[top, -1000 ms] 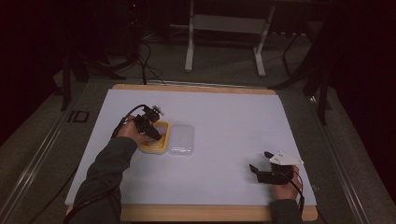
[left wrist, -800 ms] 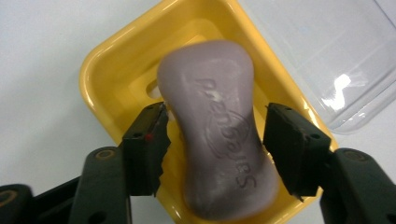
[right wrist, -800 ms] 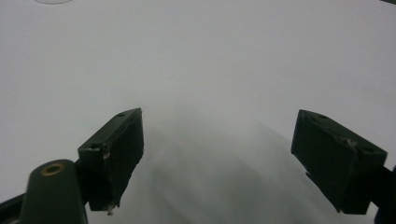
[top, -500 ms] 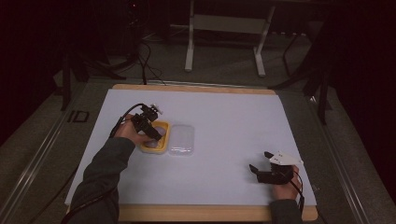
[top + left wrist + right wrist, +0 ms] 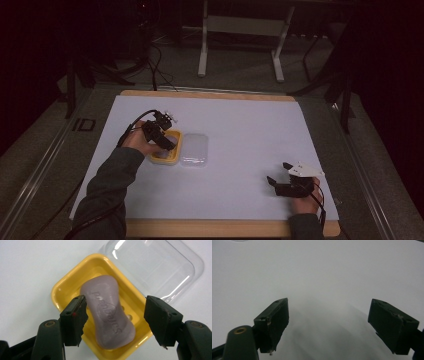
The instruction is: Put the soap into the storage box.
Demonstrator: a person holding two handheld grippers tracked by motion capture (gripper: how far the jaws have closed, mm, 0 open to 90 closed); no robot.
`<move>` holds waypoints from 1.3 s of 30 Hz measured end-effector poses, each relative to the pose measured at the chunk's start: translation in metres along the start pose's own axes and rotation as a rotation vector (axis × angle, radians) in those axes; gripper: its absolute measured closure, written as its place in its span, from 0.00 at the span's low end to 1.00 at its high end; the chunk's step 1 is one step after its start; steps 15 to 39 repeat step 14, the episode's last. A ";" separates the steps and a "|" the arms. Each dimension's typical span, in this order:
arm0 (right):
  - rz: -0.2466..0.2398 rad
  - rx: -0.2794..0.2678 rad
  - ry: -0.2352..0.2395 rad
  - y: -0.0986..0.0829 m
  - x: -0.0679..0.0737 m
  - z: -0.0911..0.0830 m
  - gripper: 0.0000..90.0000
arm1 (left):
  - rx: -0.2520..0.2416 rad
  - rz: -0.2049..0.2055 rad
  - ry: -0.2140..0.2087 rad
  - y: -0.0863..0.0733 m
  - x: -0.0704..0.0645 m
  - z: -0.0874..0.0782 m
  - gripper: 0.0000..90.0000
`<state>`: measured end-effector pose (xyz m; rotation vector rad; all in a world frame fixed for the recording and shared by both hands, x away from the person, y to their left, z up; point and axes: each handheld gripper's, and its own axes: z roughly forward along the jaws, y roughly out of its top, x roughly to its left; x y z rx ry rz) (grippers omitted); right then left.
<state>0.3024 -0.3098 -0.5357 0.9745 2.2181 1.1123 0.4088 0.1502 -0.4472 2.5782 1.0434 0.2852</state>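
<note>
Your left gripper [image 5: 115, 315] hangs over the yellow plastic soap dish [image 5: 62, 287], jaws spread wide to either side of the pale lilac waisted soap bar [image 5: 108, 315] with embossed lettering. Neither jaw touches the bar. The bar lies flat in the dish, running lengthwise along it, and the dish sits on the white table covering [image 5: 250, 130] at your left-centre. The clear plastic lid [image 5: 155, 267] is off and lies right beside the dish, touching or slightly overlapping its far edge; which of the two is hard to say.

Judgement on progress: the lid is off and the soap is seated in the dish. With the jaws bracketing the bar, you are either about to grip it or have just let it go; these views can't settle which. If the work is boxing the soap, closing the lid is what remains.

Your right gripper [image 5: 290, 182] rests near the table's front right, well apart from the dish, jaws apart and holding nothing.

Hard to make out: the embossed word on the bar is unreadable. The dish's near corner is cut off at the frame's bottom edge. In the high view your left hand [image 5: 142, 145] covers part of the dish.
</note>
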 end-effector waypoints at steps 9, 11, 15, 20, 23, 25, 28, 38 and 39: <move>-0.003 0.003 0.002 0.000 0.000 0.000 0.19 | -0.045 0.071 -0.017 -0.001 -0.016 -0.001 0.40; -0.005 0.005 0.002 0.000 0.000 0.001 0.19 | -0.054 0.103 -0.026 -0.002 -0.024 -0.001 0.40; 0.000 0.009 0.003 0.000 0.000 0.001 0.19 | -0.088 0.140 -0.013 -0.005 -0.035 0.000 0.40; 0.000 0.009 0.003 0.000 0.000 0.001 0.19 | -0.088 0.140 -0.013 -0.005 -0.035 0.000 0.40; 0.000 0.009 0.003 0.000 0.000 0.001 0.19 | -0.088 0.140 -0.013 -0.005 -0.035 0.000 0.40; 0.000 0.009 0.003 0.000 0.000 0.001 0.19 | -0.088 0.140 -0.013 -0.005 -0.035 0.000 0.40; 0.000 0.009 0.003 0.000 0.000 0.001 0.19 | -0.088 0.140 -0.013 -0.005 -0.035 0.000 0.40; 0.000 0.009 0.003 0.000 0.000 0.001 0.19 | -0.088 0.140 -0.013 -0.005 -0.035 0.000 0.40; 0.000 0.009 0.003 0.000 0.000 0.001 0.19 | -0.088 0.140 -0.013 -0.005 -0.035 0.000 0.40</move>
